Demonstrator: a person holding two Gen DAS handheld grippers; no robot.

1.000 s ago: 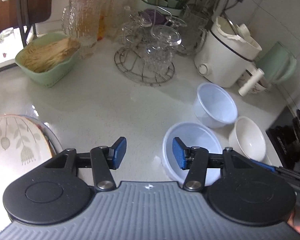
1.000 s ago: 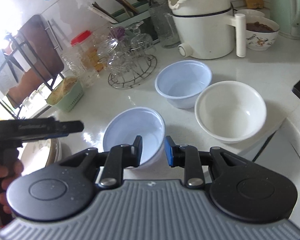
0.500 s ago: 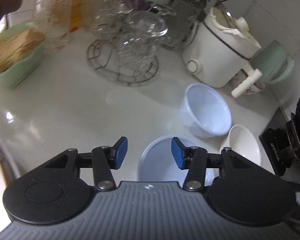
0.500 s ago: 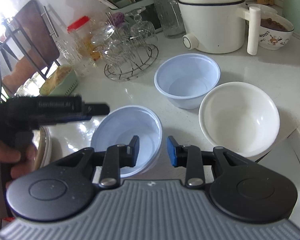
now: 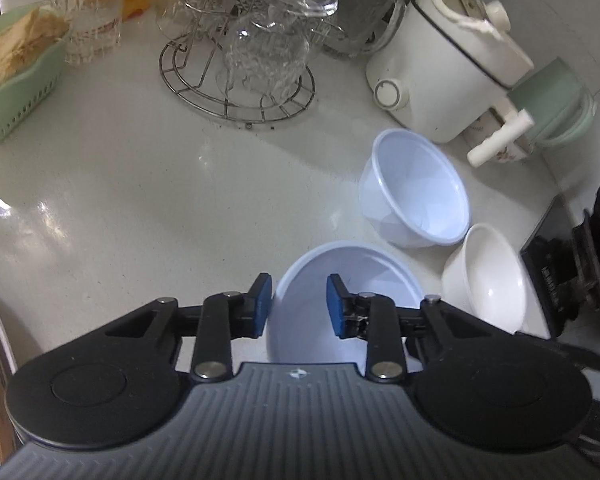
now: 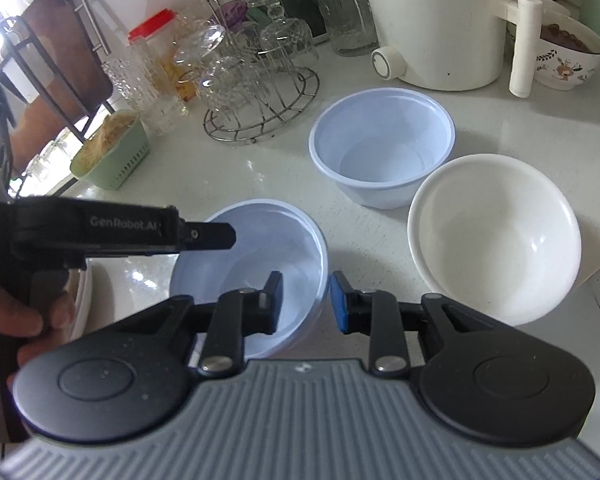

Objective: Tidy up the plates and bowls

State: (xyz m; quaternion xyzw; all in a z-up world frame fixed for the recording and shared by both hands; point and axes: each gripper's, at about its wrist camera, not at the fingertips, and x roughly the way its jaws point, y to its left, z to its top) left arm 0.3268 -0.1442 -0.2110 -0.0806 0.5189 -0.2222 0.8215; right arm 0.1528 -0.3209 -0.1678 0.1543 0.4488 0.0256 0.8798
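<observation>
Bowl nearest the cameras, a pale-blue plastic bowl [image 5: 340, 264], stood upright on the white countertop [image 5: 160, 184] at lower centre of both wrist views, not yet lifted.

The left gripper [image 5: 298, 304] straddled the bowl's left rim, one blue pad outside the wall and the other inside. Its jaws had just been closing, yet a clear gap remained and no squeeze on the wall was evident. The right gripper [image 6: 306, 300] straddled the opposite rim in the same fashion. Its jaws had likewise just narrowed, with the wall between the pads but not visibly clamped.

A second pale-blue bowl [image 6: 380, 148] sat above centre of the right wrist view, and a white bowl [image 6: 492, 236] just beside it at right. All three bowls stood singly, none nested in another.

What appeared to be a plate's rim [image 6: 86, 292] showed at lower left, mostly hidden behind the left gripper's handle.

Assessment: organising was at an early stage. No stack had been formed. The grasp on the first bowl was incomplete, and nesting of the bowls and any handling of the plate remained outstanding.
</observation>
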